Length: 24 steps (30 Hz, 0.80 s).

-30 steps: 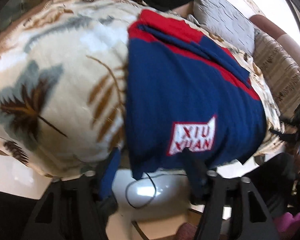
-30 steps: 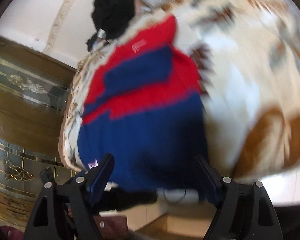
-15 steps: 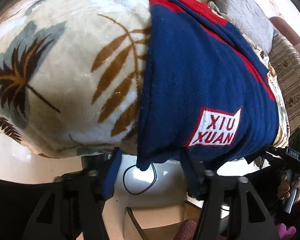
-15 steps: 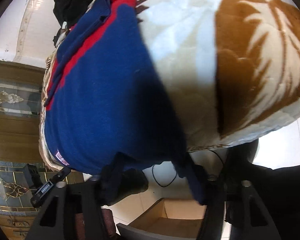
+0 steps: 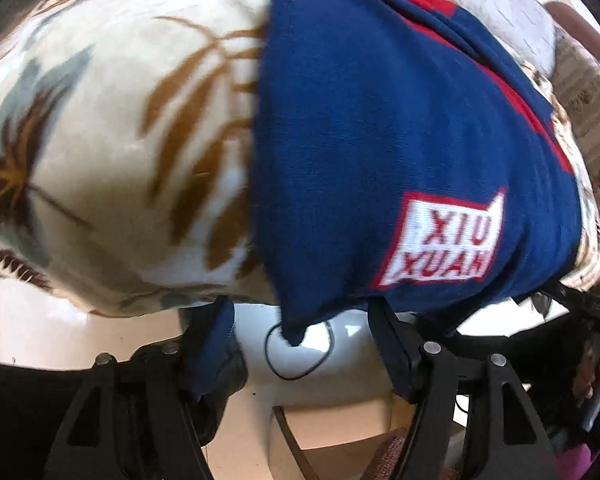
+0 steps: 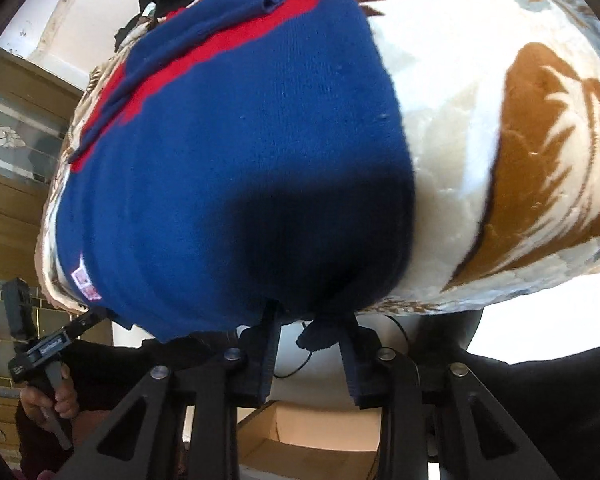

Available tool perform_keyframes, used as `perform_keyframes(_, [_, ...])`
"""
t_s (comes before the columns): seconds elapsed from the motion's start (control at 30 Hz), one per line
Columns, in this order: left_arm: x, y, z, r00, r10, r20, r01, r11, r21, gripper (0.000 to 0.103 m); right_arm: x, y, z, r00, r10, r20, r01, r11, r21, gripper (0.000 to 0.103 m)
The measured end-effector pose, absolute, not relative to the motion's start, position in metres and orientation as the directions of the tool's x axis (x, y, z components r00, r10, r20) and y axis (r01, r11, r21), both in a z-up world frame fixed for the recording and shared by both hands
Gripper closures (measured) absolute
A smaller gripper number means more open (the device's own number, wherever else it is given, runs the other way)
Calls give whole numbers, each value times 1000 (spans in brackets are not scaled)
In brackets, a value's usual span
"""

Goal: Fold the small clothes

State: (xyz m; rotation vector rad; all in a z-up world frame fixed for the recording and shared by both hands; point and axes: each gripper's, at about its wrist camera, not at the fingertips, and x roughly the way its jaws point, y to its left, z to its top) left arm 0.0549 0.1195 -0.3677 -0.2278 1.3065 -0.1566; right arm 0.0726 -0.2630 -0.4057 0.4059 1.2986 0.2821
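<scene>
A cardboard box (image 6: 300,432) shows at the bottom centre of the right wrist view, its flaps up; what can be seen of the inside looks bare, though the gripper frame cuts most of it off.

The navy and red knitted sweater (image 5: 400,140) lies spread on a cream fleece blanket (image 5: 120,120) printed with brown and grey leaves, filling the centre and right of the left wrist view and the centre-left of the right wrist view. Its lower hem hangs over the blanket's near edge. A white patch with red letters (image 5: 444,236) sits at lower right, blurred. The left wrist view is smeared throughout. A dark shadow covers the hem in the right wrist view.

The left gripper (image 5: 300,344) has just been opening; its jaws stand wide, with a hem corner hanging between them, touching neither pad. The right gripper (image 6: 308,344) has just been closing; its jaws are narrow around a small bunch of hem, but whether the pads press on it cannot be told. A hand (image 6: 48,400) holding the other gripper's handle shows at lower left.
</scene>
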Motion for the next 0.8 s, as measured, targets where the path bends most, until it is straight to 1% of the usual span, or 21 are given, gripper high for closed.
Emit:
perform_keyframes(0.03, [55,116,-365,263,-247,-933,0,967,-256,41,72,-263,-405,250,424,-870,21,896,443,71])
perform_keyframes(0.07, [54,114,-365,267,-254,-930,10,965,-261,69,71,-263,-404,250,428,-869,20,895,447,75])
perform_keyframes(0.1, [54,115,-366,259,-261,-930,12,964,-267,98,70,-262,-401,248,439,-864,17,889,457,85])
perform_keyframes(0.13, [52,117,-367,250,-252,-935,-4,965,-262,98,68,-264,-397,243,452,-858,7,884,468,89])
perform_keyframes(0.2, [51,122,-365,252,-265,-931,-28,959,-281,98,65,-265,-384,224,485,-845,-11,868,496,94])
perform_keyframes(0.23, [49,124,-360,255,-299,-920,-32,948,-317,98,63,-266,-377,224,507,-832,-17,856,517,94])
perform_keyframes(0.37, [39,125,-334,279,-381,-881,8,919,-395,98,56,-269,-335,276,587,-762,-90,804,587,96])
perform_keyframes(0.43, [39,125,-311,308,-422,-853,44,902,-430,98,62,-270,-322,293,572,-766,-121,817,563,96])
perform_keyframes(0.5, [39,125,-299,318,-434,-843,63,897,-438,98,68,-268,-325,247,538,-806,-135,843,521,96])
perform_keyframes(0.53, [42,125,-294,326,-438,-838,71,895,-441,98,71,-271,-334,213,525,-824,-109,851,514,95])
perform_keyframes(0.57, [42,125,-296,325,-439,-838,70,894,-442,98,73,-276,-348,168,520,-838,-54,853,519,92])
perform_keyframes(0.63, [42,124,-302,315,-436,-843,64,896,-439,98,73,-287,-374,93,525,-846,34,847,530,92])
perform_keyframes(0.73, [47,124,-323,283,-432,-856,33,896,-442,98,63,-303,-399,98,516,-851,134,840,525,91])
perform_keyframes(0.77, [46,123,-326,279,-431,-858,31,897,-441,98,61,-309,-406,103,512,-853,150,840,522,88])
perform_keyframes(0.8, [46,123,-329,279,-430,-859,34,898,-439,98,59,-312,-411,99,513,-853,160,838,522,76])
